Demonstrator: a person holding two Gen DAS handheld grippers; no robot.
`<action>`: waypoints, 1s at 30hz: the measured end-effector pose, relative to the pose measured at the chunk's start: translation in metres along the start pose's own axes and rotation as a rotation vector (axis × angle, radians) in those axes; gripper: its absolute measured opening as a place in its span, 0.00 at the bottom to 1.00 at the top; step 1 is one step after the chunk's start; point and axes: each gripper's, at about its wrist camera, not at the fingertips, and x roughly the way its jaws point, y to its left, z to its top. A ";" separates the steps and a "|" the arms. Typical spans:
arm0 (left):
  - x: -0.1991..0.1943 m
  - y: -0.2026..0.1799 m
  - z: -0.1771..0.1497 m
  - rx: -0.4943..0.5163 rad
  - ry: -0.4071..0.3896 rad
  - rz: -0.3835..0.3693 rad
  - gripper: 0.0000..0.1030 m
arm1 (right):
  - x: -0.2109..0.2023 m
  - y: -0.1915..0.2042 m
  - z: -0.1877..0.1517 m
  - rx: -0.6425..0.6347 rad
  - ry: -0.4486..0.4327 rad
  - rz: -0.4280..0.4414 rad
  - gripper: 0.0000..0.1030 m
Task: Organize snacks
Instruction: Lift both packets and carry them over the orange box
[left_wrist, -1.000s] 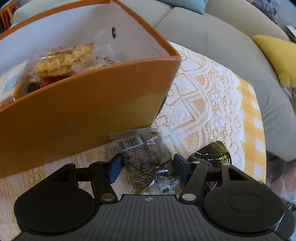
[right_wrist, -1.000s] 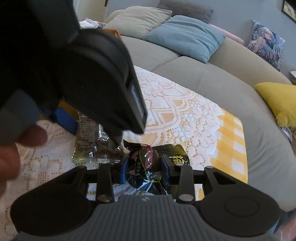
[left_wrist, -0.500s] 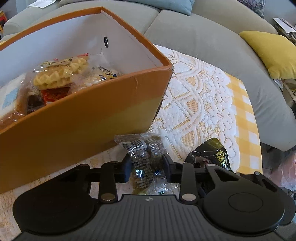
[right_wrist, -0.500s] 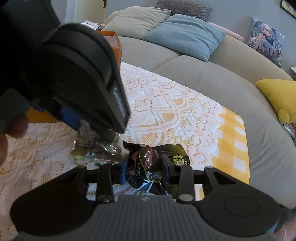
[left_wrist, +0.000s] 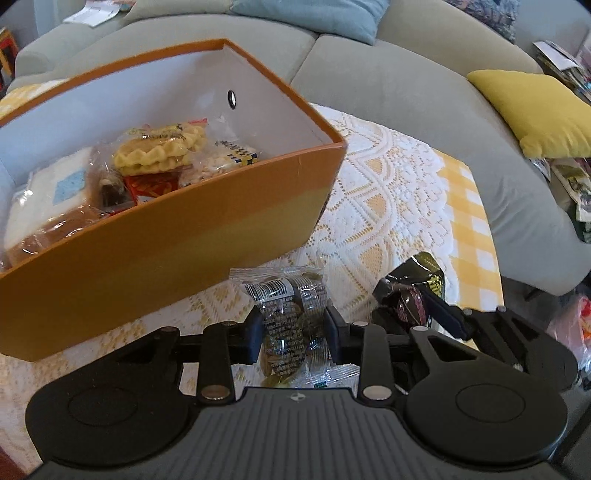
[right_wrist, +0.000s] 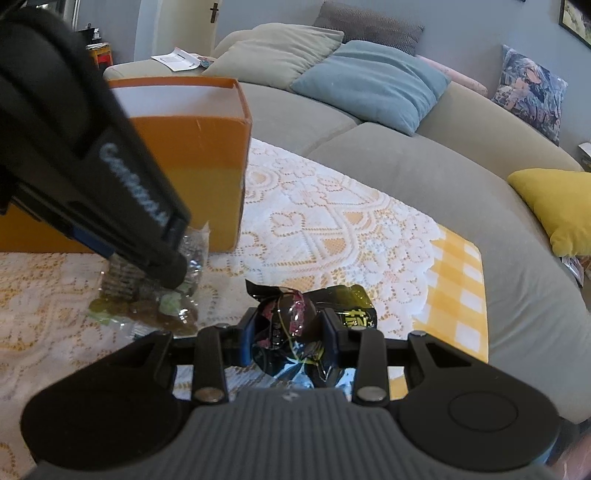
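Note:
My left gripper (left_wrist: 293, 332) is shut on a clear snack packet (left_wrist: 291, 314) with a barcode label, lifted a little off the lace tablecloth (left_wrist: 384, 206) just in front of the orange box (left_wrist: 177, 236). That box holds several wrapped snacks, among them yellow wavy biscuits (left_wrist: 159, 153). My right gripper (right_wrist: 290, 334) is shut on a black foil snack packet (right_wrist: 295, 325) that rests low over the cloth. In the right wrist view the left gripper's body (right_wrist: 92, 173) crosses the left side, with the clear packet (right_wrist: 147, 291) hanging under it. The black packet (left_wrist: 413, 291) also shows to the right in the left wrist view.
A grey sofa (right_wrist: 424, 173) curves around the far and right sides of the table, with a yellow cushion (left_wrist: 535, 110) and a blue cushion (right_wrist: 373, 81) on it. The yellow checked cloth (right_wrist: 454, 295) marks the table's right edge. The orange box (right_wrist: 199, 162) stands at the left.
The left gripper's jaws closed on the clear packet and lifted it, so more of the box's inside shows. The right gripper kept still on the black packet.

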 end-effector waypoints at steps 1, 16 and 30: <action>-0.005 -0.001 -0.002 0.011 -0.006 -0.004 0.37 | -0.003 -0.001 0.000 0.007 -0.002 0.007 0.34; -0.098 0.031 -0.012 0.026 -0.165 -0.036 0.37 | -0.076 0.018 0.022 0.065 -0.145 0.127 0.34; -0.116 0.085 0.044 -0.022 -0.225 0.014 0.37 | -0.084 0.034 0.110 -0.001 -0.199 0.283 0.34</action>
